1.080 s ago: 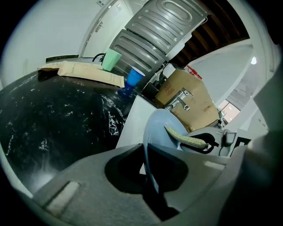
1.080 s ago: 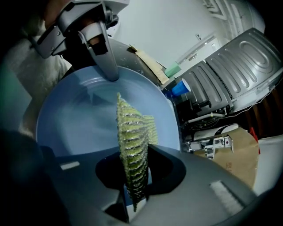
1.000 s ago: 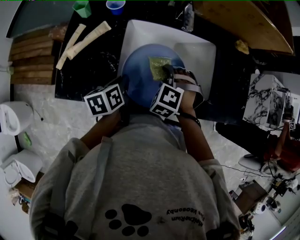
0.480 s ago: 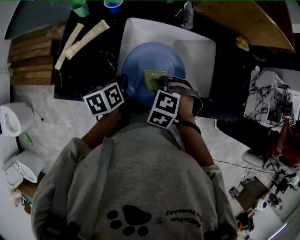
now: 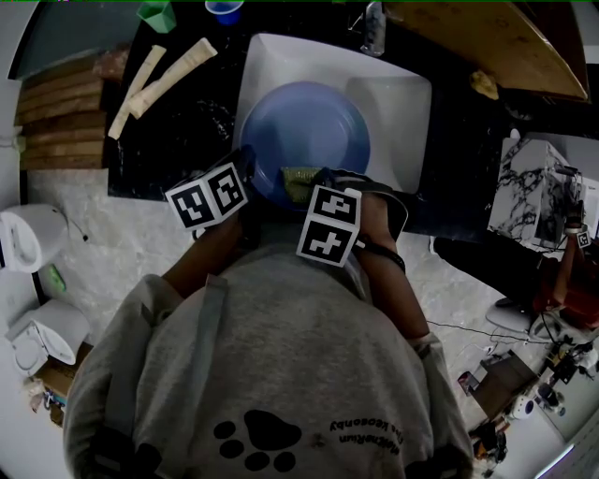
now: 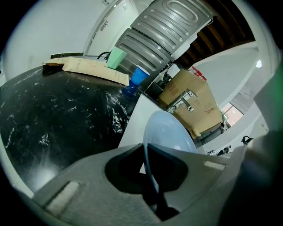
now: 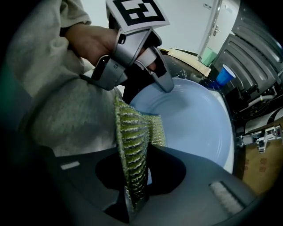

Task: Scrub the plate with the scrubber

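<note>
Head view: A round blue plate sits over the basin of a white square sink, which is set in a black marbled counter. The left gripper meets the plate at its near-left rim. The right gripper points down at the near rim and carries a green-yellow fibrous scrubber, which lies against the plate's near edge. A green cup and a blue cup stand at the counter's far edge. A metal tap is behind the sink.

Left gripper view: The jaws are clenched on the plate's rim, with the thin edge running straight between them. The plate is seen nearly edge-on, rising past the jaws above the white sink. Whether its lower edge rests on the basin cannot be determined.

Right gripper view: The jaws are clamped on the scrubber, which stands on edge between them, its free end folded onto the plate's inner face. The left gripper is seen opposite, gripping the rim on the far side of the plate. The two cups stand beyond it.
</note>
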The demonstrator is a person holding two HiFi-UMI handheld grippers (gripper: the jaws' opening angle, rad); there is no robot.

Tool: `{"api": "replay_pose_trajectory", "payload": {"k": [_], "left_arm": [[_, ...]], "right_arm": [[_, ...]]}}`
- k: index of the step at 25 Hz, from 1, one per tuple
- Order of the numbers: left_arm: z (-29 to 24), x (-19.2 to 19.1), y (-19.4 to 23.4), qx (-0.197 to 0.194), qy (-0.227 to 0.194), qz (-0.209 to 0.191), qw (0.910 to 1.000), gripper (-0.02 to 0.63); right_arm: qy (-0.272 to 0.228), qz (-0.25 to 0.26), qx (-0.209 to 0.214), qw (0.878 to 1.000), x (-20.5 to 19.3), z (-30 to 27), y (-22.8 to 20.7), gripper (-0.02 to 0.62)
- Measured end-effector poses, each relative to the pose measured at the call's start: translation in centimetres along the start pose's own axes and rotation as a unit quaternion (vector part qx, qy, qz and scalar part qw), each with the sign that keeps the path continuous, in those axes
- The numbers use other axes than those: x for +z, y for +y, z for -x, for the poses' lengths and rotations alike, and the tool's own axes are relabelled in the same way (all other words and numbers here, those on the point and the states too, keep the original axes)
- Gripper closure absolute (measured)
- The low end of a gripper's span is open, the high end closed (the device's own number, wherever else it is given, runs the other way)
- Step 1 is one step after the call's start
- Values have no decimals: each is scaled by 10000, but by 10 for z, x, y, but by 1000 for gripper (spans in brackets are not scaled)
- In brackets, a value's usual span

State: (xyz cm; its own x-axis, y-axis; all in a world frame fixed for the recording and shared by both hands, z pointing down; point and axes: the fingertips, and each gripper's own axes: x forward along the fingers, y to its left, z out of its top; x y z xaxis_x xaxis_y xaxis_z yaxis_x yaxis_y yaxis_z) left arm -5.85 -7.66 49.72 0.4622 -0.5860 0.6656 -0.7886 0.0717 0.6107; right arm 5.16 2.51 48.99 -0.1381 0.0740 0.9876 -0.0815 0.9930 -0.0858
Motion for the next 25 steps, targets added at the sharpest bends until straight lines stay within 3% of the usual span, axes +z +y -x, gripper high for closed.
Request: {"api": "replay_pose_trajectory", "payload": {"k": [9, 12, 16, 19, 22, 25], "left_arm": [[0, 0, 0, 7, 7, -5, 10000, 588], [0, 0, 0, 8, 9, -3, 10000, 588], [0, 0, 0, 0, 17, 0, 10000, 588], [0, 0, 0, -7, 21, -1, 10000, 588], [1, 0, 0, -14, 23, -2, 10000, 588], [0, 0, 0, -21, 27, -13, 10000, 588]], "right_arm": [[-413, -114, 893, 9951, 7, 21, 29, 528], [-772, -237, 808, 9935, 12, 37, 22, 528], [-1257, -592, -240, 9900, 10, 62, -24, 526], [-1288, -640, -1212, 9821, -4, 76, -62, 526], [-916, -170, -2054, 9742, -19, 78, -89, 525], [-545, 359, -2619, 9629, -25, 73, -107, 525]]}}
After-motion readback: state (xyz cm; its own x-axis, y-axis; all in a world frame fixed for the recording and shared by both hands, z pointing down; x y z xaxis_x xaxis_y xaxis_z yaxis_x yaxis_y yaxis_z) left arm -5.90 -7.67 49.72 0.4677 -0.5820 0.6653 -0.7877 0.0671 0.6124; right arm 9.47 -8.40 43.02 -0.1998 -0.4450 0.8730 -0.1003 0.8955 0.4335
